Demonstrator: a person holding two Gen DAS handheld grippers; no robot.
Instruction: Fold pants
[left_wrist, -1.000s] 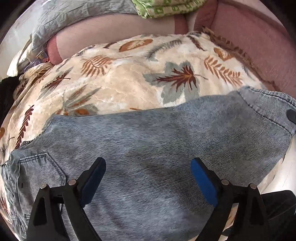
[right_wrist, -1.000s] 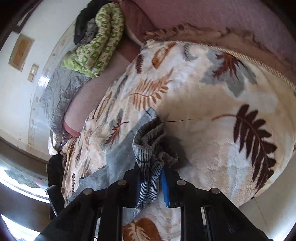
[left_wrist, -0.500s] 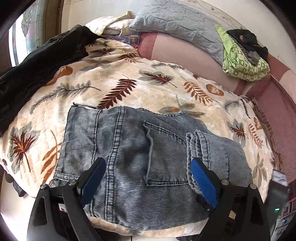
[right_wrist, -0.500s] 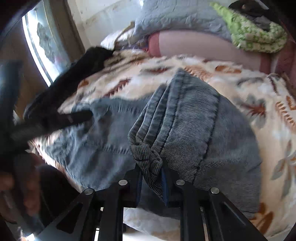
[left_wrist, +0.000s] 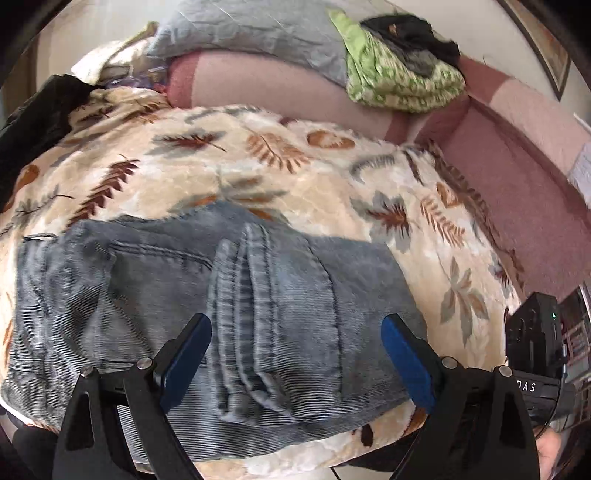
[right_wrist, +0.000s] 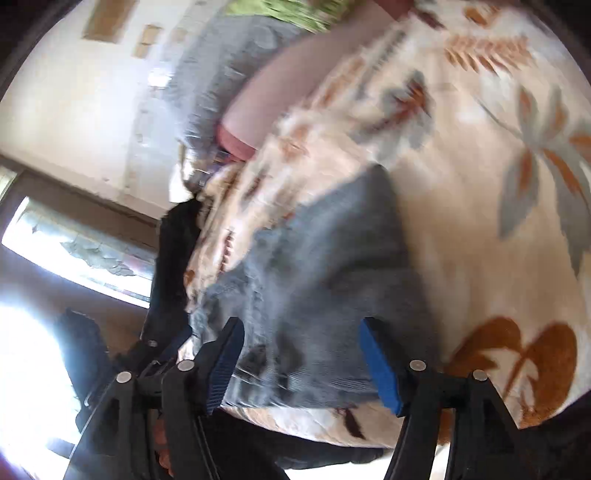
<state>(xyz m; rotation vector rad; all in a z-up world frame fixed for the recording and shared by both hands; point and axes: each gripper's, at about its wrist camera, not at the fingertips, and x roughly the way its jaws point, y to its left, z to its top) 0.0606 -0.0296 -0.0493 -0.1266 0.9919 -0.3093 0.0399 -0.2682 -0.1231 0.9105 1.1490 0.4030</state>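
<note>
Pants (left_wrist: 258, 306) of ribbed, faded grey-blue denim lie folded at the near edge of our plush leaf-print blanket (left_wrist: 295, 177), a stitched hem doubled over the middle. Our left gripper (left_wrist: 295, 350) hangs over them, jaws wide and empty. In the blurred right view, our right gripper (right_wrist: 301, 354) is opening above the denim, pads clear. Only the left view shows the crumpled green cloth (left_wrist: 399, 81), upper right.
</note>
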